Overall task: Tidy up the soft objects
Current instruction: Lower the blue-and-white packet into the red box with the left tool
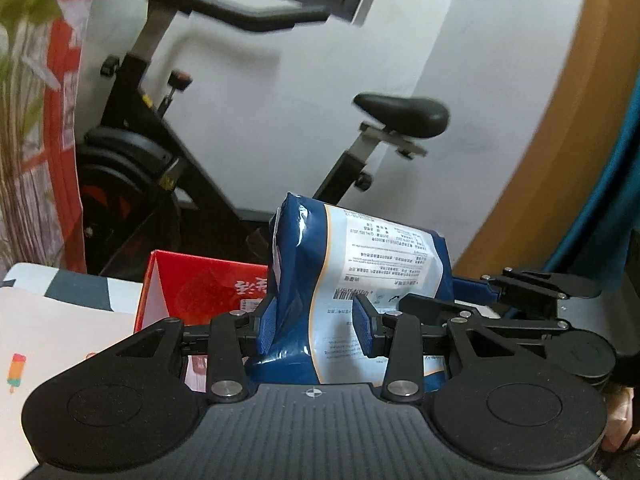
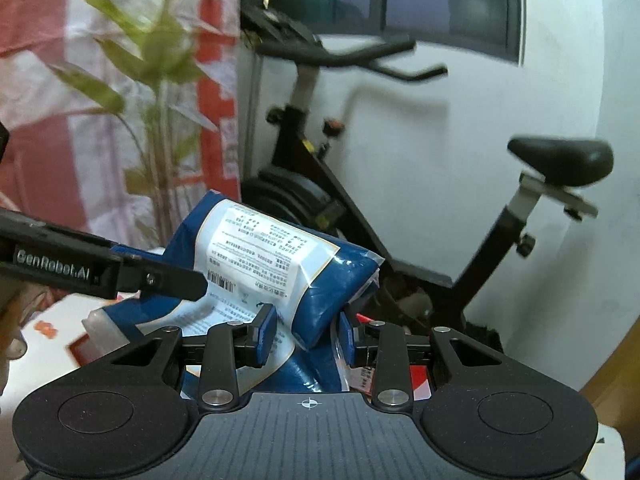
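both claws pinch the blue packet.

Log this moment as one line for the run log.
left gripper: shut on blue wipes pack | right gripper: shut on same pack | pack: lifted, bent | behind: exercise bike

An exercise bike stands against the white wall. A green plant and red-and-white cloth sit at its left.
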Demonstrator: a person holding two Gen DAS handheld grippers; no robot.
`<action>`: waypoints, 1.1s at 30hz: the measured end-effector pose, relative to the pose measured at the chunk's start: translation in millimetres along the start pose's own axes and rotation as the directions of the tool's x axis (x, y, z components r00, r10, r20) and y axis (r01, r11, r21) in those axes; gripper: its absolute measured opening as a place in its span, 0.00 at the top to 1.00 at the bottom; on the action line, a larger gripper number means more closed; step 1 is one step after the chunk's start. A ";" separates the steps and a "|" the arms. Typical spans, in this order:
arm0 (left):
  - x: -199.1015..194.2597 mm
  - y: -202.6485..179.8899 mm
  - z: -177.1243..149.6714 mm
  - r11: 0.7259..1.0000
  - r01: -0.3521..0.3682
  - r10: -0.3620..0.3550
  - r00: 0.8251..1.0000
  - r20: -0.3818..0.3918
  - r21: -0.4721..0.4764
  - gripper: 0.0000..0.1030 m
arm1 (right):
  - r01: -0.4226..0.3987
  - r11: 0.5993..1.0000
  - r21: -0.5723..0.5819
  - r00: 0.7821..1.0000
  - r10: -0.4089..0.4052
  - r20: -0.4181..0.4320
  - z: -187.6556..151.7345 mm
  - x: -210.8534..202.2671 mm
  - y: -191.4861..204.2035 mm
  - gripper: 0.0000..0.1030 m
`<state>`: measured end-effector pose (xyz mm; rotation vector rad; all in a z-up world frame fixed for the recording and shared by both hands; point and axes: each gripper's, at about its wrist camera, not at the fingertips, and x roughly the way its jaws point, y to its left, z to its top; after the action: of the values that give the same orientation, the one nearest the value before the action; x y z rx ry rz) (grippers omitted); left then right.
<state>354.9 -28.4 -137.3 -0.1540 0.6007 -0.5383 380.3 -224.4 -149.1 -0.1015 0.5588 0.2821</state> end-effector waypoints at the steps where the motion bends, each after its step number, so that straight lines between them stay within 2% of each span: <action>1: 11.4 3.6 2.7 1.000 -0.006 0.006 1.000 -0.016 -0.008 0.59 | 0.004 1.000 0.010 1.000 -0.003 -0.018 -0.5 10.0 -3.8 0.70; 7: 76.5 19.3 1.8 0.999 -0.023 0.017 0.986 -0.169 -0.036 0.59 | 0.018 1.000 0.018 0.987 -0.015 -0.162 -13.9 67.5 -22.4 0.70; 13: 121.4 35.3 -7.5 0.994 -0.051 0.016 0.947 -0.321 -0.102 0.59 | 0.042 0.999 -0.017 0.953 -0.046 -0.301 -26.2 107.3 -20.9 0.71; 17: 136.2 35.7 -8.6 0.994 -0.071 0.036 0.930 -0.366 -0.083 0.59 | 0.055 0.998 -0.016 0.931 -0.057 -0.360 -33.1 122.2 -20.5 0.71; 20: 144.5 38.6 -10.3 0.993 -0.092 0.057 0.919 -0.389 -0.073 0.59 | 0.061 0.998 -0.020 0.900 -0.064 -0.431 -38.7 133.6 -19.6 0.71; 24: 155.4 41.0 -13.8 0.992 -0.100 0.055 0.896 -0.440 -0.080 0.59 | 0.058 0.998 -0.012 0.867 -0.056 -0.495 -43.9 144.7 -19.5 0.70; 27: 161.8 42.2 -15.8 0.992 -0.103 0.055 0.882 -0.468 -0.078 0.59 | 0.043 0.999 -0.020 0.830 -0.047 -0.556 -49.1 156.2 -15.9 0.70; 29: 165.7 45.5 -17.2 0.990 -0.114 0.059 0.873 -0.484 -0.084 0.59 | 0.043 0.998 -0.041 0.814 -0.059 -0.578 -50.7 160.9 -11.7 0.69; 31: 164.0 48.7 -16.1 0.988 -0.117 0.056 0.878 -0.475 -0.099 0.59 | 0.053 0.997 -0.050 0.805 -0.072 -0.589 -52.2 162.8 -8.6 0.68; 33: 159.0 48.0 -13.9 0.988 -0.122 0.067 0.887 -0.456 -0.092 0.58 | 0.075 0.995 -0.067 0.809 -0.100 -0.579 -51.8 159.7 -4.5 0.66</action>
<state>478.0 -70.5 -241.5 -0.1095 1.0934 -0.4442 484.7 -199.8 -278.3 -0.2588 1.1612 0.1666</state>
